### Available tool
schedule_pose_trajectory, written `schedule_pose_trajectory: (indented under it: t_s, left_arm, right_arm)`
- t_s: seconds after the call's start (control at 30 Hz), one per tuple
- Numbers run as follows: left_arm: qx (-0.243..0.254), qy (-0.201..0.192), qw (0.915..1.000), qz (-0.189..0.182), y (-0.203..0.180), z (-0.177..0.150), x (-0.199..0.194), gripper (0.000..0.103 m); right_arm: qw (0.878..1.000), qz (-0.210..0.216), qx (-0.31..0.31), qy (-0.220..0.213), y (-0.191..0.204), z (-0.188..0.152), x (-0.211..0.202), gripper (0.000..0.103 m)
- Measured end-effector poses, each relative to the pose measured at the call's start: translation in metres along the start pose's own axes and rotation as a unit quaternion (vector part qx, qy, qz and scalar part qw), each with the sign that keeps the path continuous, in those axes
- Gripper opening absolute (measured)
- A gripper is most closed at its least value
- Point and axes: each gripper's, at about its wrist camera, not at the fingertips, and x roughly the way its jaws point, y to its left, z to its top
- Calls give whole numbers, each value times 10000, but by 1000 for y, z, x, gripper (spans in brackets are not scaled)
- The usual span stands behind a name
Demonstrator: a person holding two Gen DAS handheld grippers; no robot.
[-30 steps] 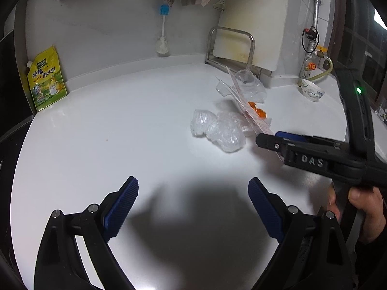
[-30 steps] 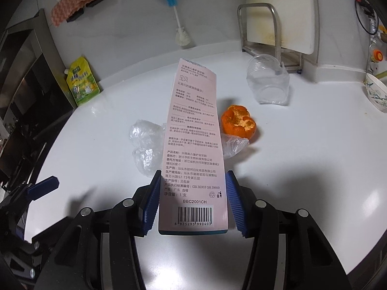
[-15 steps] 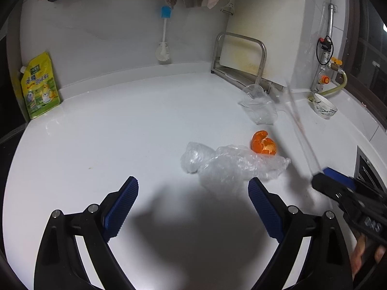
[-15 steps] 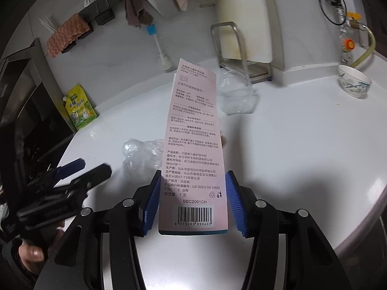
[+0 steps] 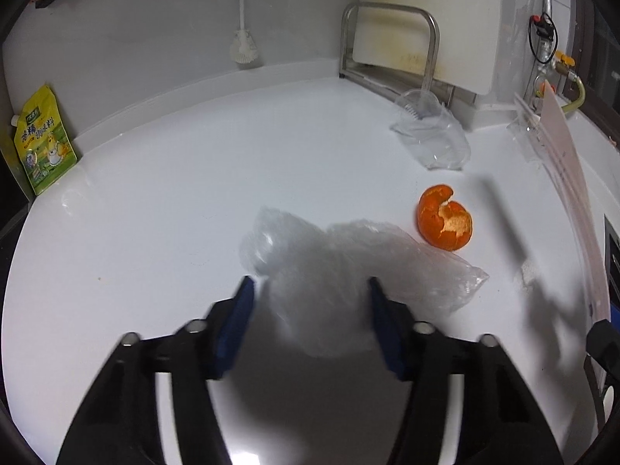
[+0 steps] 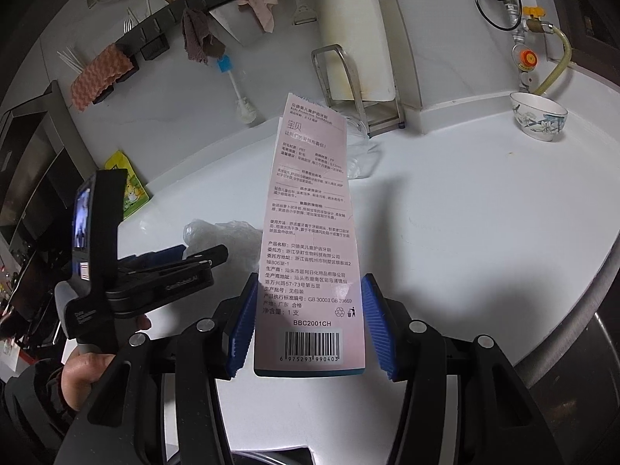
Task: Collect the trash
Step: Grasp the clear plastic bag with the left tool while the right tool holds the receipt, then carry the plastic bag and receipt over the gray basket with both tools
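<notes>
The left gripper [image 5: 312, 290] points down at the white countertop [image 5: 174, 178], and its jaws have just been closing. A crumpled clear plastic bag [image 5: 348, 263] lies flat on the countertop between the blue pads [image 5: 237, 321]. The frame is blurred at the pads, so contact with the bag cannot be confirmed; the pads appear to stand just clear of it on both sides.

The right gripper [image 6: 308, 321] is clenched on a pink toothbrush package [image 6: 312, 232]. The package stands up and away from the jaws, printed side toward the camera, with its barcode end seated between the pads. In the left wrist view the same package appears edge-on at the right margin.

Other items on the countertop:
- An orange peel [image 5: 443, 219] sits just beyond the right end of the plastic bag, near it.
- A clear plastic cup [image 5: 430, 128] lies on its side farther back, in front of the metal rack [image 5: 387, 42].
- A yellow pouch [image 5: 42, 139] leans against the wall at the far left.
- A patterned bowl [image 6: 538, 116] stands near the far right corner, well apart from the trash.

A bottle brush [image 5: 242, 31] hangs on the back wall
</notes>
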Motion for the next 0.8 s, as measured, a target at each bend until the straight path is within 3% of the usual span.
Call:
schedule_pose_trajectory:
  t_s: [0.03,0.2,0.5,0.8]
  left_arm:
    - [6,34,10000,-7,0,0,1,35]
    - [67,-2,10000,-18,0,-5,-5,25]
    - [126,-243,9995,-149,9,-34,-53,24]
    - [220,-527,9980,-286,9,-76,-114,24]
  right_arm:
    - [10000,16,14,-6,0,-1,-1,50]
    - [10000,32,24,-39,2,-5,-6,50]
    - [9999,-22,69,-147,18,-24,-31,50]
    - [9989,-100,355,-301,38,-73,-74,50]
